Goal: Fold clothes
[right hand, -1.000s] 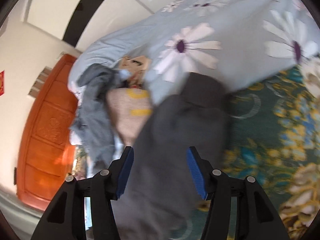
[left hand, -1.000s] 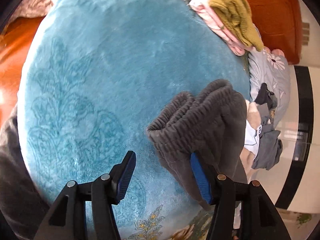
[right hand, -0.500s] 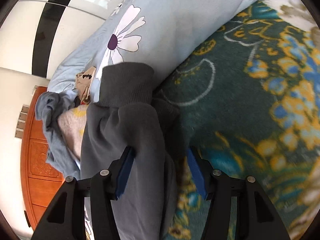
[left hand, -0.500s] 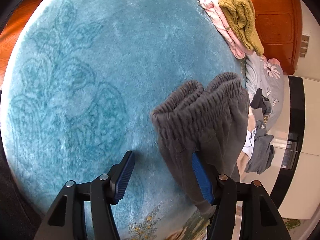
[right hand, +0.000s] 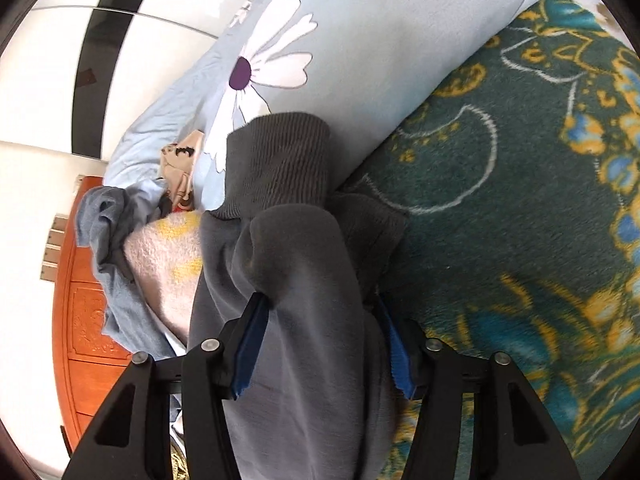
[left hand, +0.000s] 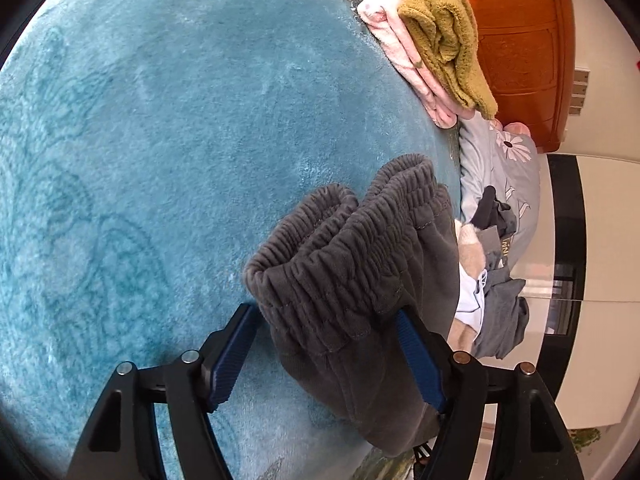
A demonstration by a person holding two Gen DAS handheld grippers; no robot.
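My left claw (left hand: 326, 356) is wide, straddling the grey sweatpants (left hand: 360, 280) waistband; right claw (right hand: 320, 344) equally wide around the cuff end. Both span the fabric unclamped, likely to pinch both ends for a lengthwise fold.

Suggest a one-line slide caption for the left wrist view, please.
Open left gripper straddling the elastic waistband of grey sweatpants on a teal blanket.

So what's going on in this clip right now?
A person with a gripper in each hand is folding dark grey sweatpants on a bed. The left gripper straddles the elastic waistband end over a teal plush blanket; the right gripper straddles a leg near its ribbed cuff. Both sets of jaws stand open around the fabric. Folded pink and mustard items sit at the blanket's edge.
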